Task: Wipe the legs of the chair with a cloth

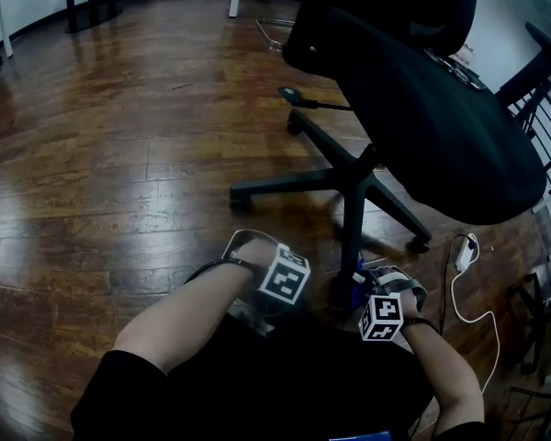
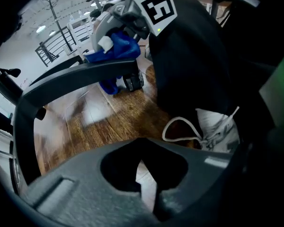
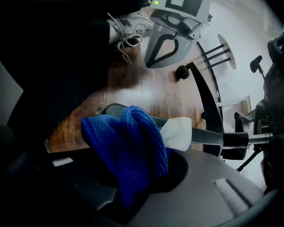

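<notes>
The right gripper (image 1: 358, 290) clamped a blue knitted cloth (image 3: 128, 148) against the office chair's nearest leg (image 3: 213, 135). The left gripper (image 2: 146, 171), jaws closed on nothing, hung just beside that leg.

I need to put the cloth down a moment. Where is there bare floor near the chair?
Bare floor spreads wide left of the chair base, toward the far wall. Right of the base is crowded: white charger, metal racks, the overhanging seat.
</notes>
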Available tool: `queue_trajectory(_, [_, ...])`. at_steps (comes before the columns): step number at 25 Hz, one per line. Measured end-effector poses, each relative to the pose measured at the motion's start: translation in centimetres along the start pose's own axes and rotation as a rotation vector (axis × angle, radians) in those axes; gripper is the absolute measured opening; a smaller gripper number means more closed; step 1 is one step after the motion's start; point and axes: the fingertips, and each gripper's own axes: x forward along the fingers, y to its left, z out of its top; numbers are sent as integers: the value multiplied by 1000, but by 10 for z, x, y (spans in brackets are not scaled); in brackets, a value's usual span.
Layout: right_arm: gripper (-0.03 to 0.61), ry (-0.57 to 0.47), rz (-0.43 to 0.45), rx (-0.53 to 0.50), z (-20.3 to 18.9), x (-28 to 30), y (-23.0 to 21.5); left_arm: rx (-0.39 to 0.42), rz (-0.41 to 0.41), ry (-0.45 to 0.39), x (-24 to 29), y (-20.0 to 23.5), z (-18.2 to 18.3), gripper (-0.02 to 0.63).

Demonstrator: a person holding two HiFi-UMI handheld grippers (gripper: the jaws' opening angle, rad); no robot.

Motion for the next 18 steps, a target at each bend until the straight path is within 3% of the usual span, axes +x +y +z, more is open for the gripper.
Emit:
queue_trajectory(7, [80,50,-132,140,-37,42,-102,5,-37,-40,9,0,6,2])
queue_trajectory(12, [80,105,-213,180,-61,56,-169,26,-57,-68,14,-1,12,2])
queue_trajectory(15, [80,130,-220,158,-57,53,-166,11,-48,-77,12,2,9,2])
queue_trajectory(18, [80,103,-177,110,-40,43,-128,6,-40,-48,11,2,1,2])
